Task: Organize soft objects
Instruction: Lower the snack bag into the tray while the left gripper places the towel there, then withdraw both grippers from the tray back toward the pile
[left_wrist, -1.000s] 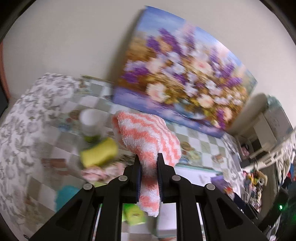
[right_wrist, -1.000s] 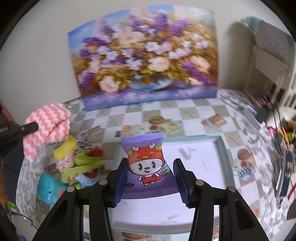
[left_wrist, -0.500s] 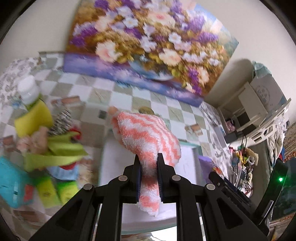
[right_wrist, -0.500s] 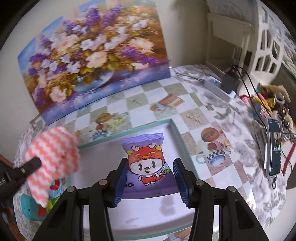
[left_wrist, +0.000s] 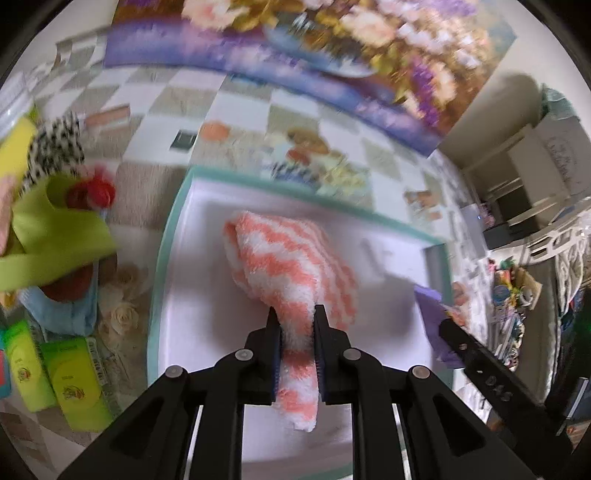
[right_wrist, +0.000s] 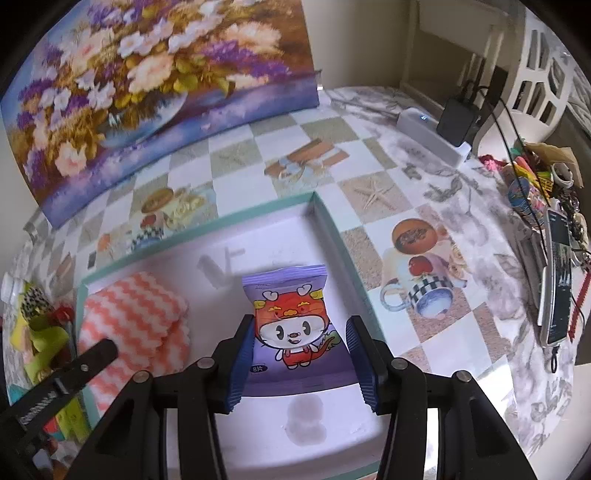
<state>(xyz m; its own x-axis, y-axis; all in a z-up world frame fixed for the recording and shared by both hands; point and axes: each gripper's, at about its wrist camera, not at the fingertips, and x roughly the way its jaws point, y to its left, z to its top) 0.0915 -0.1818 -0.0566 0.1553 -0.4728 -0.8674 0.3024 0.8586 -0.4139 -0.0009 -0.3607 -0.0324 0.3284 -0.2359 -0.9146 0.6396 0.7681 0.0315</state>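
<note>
My left gripper (left_wrist: 295, 312) is shut on a fluffy orange-and-white zigzag cloth (left_wrist: 291, 258) and holds it over the left half of a white tray with a teal rim (left_wrist: 166, 236). The cloth also shows in the right wrist view (right_wrist: 135, 325), low over the tray floor. My right gripper (right_wrist: 301, 328) is shut on a purple soft pack with a cartoon character (right_wrist: 291, 321), held over the right half of the tray (right_wrist: 332, 236). In the left wrist view the pack's purple edge (left_wrist: 430, 306) shows at the right.
Left of the tray lies a pile of items: a lime green strap (left_wrist: 55, 236), a black-and-white patterned cloth (left_wrist: 55, 147), green packs (left_wrist: 70, 384) and a light blue object (left_wrist: 59, 314). A flower painting (right_wrist: 147, 85) leans on the wall. Cluttered shelves, cables and a phone (right_wrist: 557, 280) are at the right.
My left gripper has carried the zigzag cloth from above the pile on the left to over the tray and lowered it. My right gripper has moved right and down with the purple pack.
</note>
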